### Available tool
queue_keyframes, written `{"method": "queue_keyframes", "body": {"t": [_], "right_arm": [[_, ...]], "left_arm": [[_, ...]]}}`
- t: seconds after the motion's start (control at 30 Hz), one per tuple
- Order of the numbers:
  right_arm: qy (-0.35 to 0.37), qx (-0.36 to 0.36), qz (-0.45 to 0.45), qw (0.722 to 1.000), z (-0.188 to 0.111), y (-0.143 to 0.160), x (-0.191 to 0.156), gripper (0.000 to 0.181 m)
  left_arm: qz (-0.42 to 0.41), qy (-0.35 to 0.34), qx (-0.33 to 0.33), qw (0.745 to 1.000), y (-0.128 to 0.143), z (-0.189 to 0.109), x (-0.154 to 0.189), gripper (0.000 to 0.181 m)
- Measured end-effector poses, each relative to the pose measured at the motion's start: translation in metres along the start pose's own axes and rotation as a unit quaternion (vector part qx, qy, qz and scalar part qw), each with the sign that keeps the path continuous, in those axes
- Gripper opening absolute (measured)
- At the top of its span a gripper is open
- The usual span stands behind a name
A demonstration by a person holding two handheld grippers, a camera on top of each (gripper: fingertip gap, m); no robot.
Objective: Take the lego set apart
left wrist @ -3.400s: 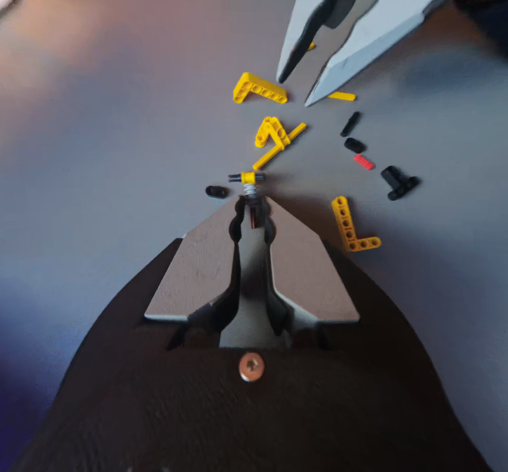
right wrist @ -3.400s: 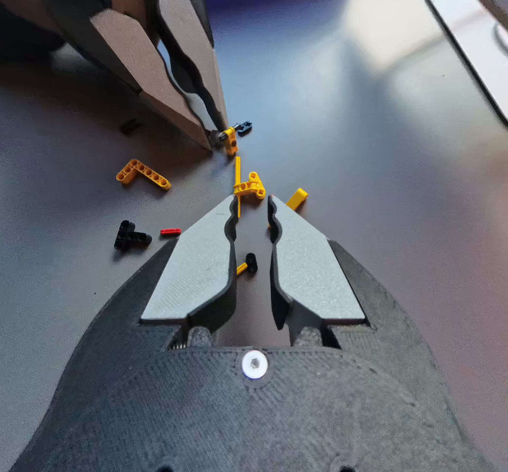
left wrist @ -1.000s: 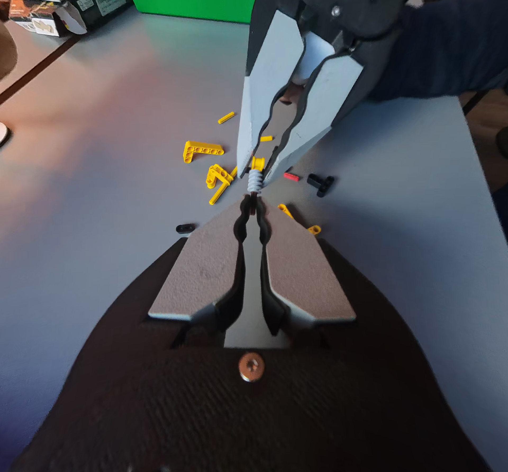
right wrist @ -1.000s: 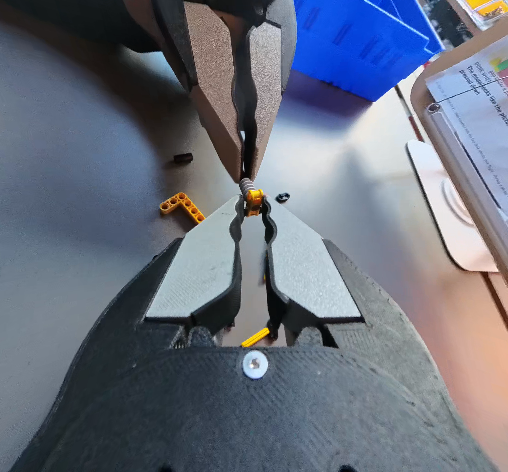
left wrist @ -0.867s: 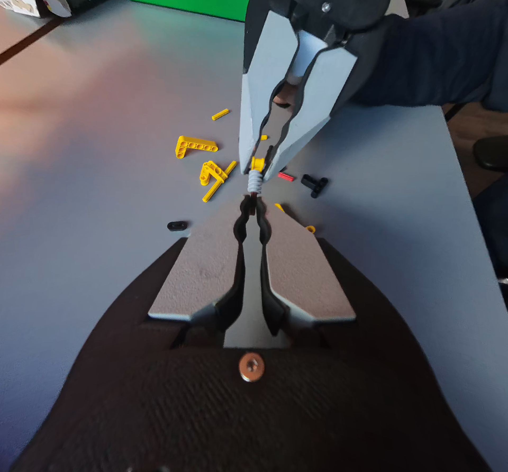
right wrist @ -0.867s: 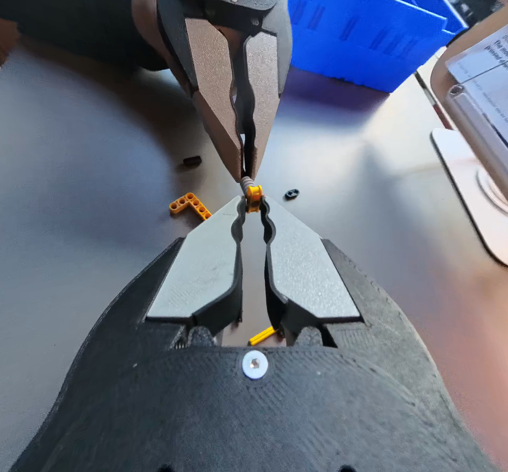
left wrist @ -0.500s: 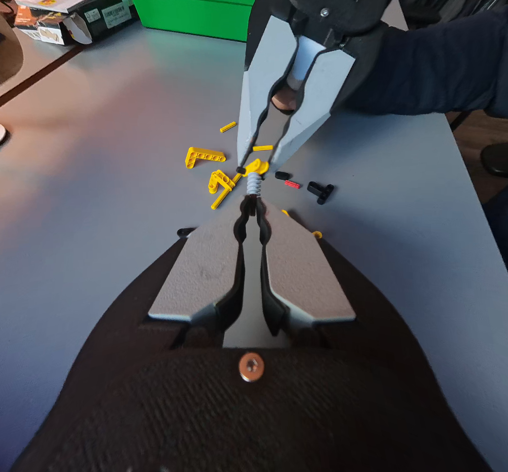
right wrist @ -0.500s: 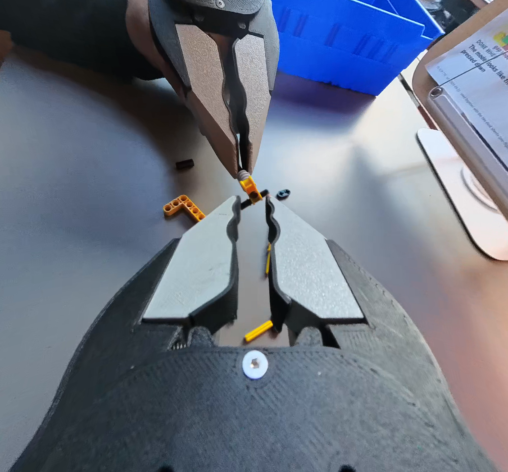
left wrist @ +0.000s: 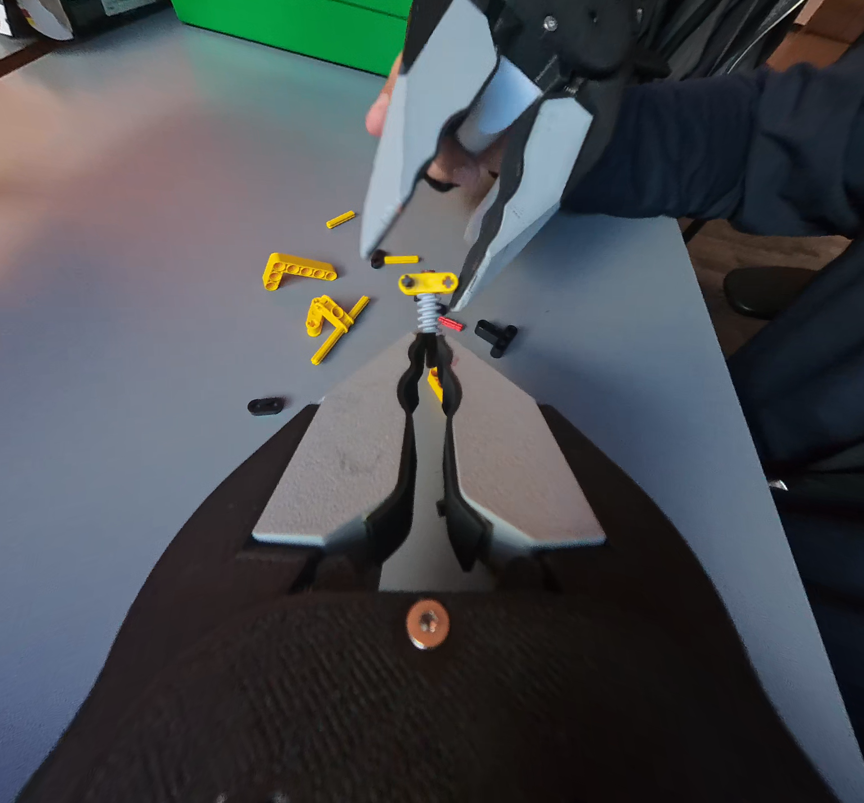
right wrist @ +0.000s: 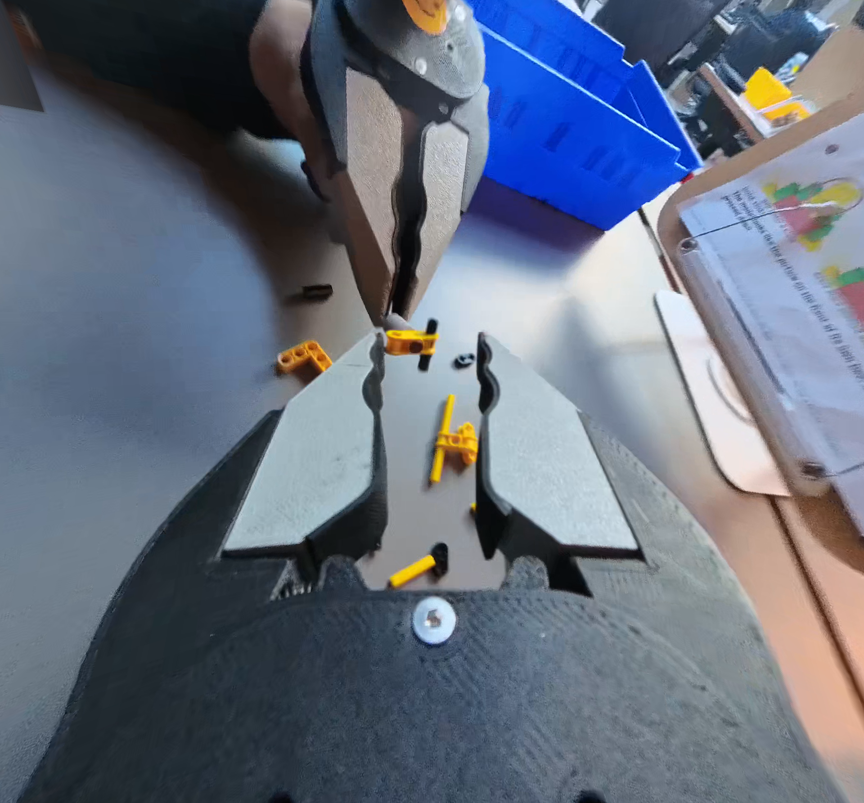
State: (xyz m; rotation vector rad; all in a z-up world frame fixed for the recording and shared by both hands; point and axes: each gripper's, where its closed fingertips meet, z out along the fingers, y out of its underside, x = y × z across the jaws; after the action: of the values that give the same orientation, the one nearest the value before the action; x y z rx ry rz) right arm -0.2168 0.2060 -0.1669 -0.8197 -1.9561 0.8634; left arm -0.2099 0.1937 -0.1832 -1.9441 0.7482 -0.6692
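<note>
Two grippers face each other above the table. We find the left gripper clamped narrow on the spring assembly, whose long axis points away from it, yellow link crosswise on top. The right gripper stands wide, holding nothing, one fingertip just beside the link. Loose yellow and black pieces lie scattered near.

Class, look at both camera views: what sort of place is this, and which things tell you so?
Probably a workshop or lab workbench: a grey tabletop, large blue plastic storage bins, a green plastic crate, and a printed instruction sheet on a stand beside the loose building pieces.
</note>
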Motion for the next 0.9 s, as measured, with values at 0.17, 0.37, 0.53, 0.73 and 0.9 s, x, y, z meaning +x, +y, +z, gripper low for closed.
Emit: {"method": "queue_keyframes", "body": {"t": [0.17,0.37,0.53,0.73,0.9], "right_arm": [[0.030,-0.055,-0.094,0.994,0.004,0.006,-0.007,0.044],[0.048,-0.089,-0.129,0.986,0.004,0.015,-0.005,0.048],[0.010,-0.066,-0.102,0.993,0.006,0.008,-0.018,0.044],[-0.044,-0.031,-0.005,0.999,0.008,0.005,-0.025,0.007],[-0.048,-0.049,-0.001,0.998,0.012,0.013,-0.026,0.015]], "left_arm": [[-0.001,0.008,-0.003,1.000,0.001,0.001,0.002,0.001],[-0.002,0.009,-0.011,1.000,0.004,0.002,0.002,0.001],[-0.006,0.010,-0.010,1.000,0.004,0.002,0.002,0.001],[0.048,-0.013,-0.042,0.998,0.012,0.008,0.004,0.001],[0.058,-0.015,-0.038,0.997,0.009,0.008,0.007,0.001]]}}
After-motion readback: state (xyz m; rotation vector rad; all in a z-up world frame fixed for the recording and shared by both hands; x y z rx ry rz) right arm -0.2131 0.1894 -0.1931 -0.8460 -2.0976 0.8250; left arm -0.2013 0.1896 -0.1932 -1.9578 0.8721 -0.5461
